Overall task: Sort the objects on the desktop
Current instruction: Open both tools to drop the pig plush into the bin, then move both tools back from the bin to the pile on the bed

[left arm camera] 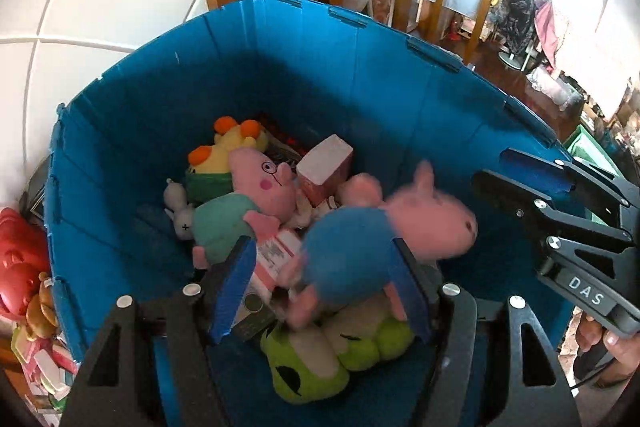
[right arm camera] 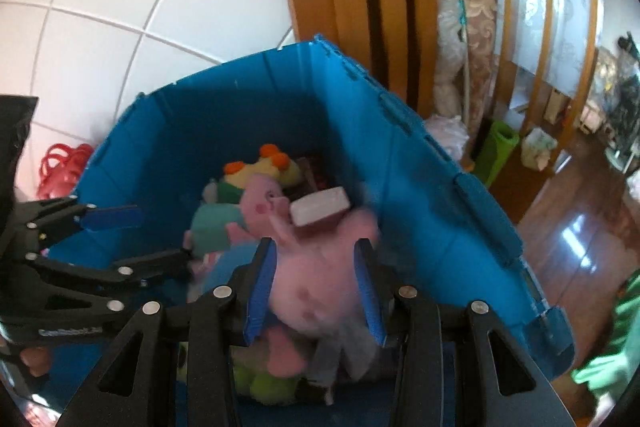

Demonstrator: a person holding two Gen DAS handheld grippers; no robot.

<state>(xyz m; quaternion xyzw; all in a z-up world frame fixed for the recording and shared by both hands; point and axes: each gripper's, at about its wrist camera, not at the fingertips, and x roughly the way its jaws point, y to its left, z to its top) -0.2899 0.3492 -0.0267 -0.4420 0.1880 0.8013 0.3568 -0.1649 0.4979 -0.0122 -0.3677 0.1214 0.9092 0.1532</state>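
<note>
- your left gripper (left arm camera: 324,287) stands apart around a blurred pig plush in a blue shirt (left arm camera: 348,255); whether the pads press it, cannot tell.
- your right gripper (right arm camera: 316,291) brackets a pink plush (right arm camera: 316,283); grip unclear.
- both plushes hang over the blue bin (left arm camera: 360,83), above the piled toys.

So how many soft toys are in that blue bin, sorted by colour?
Pink pigs: 2
Yellow toy with orange bits: 1
Green toy: 1
Small pale rabbit: 1
Total: 5 soft toys showing in the blue bin; any buried underneath can't be seen.
</note>
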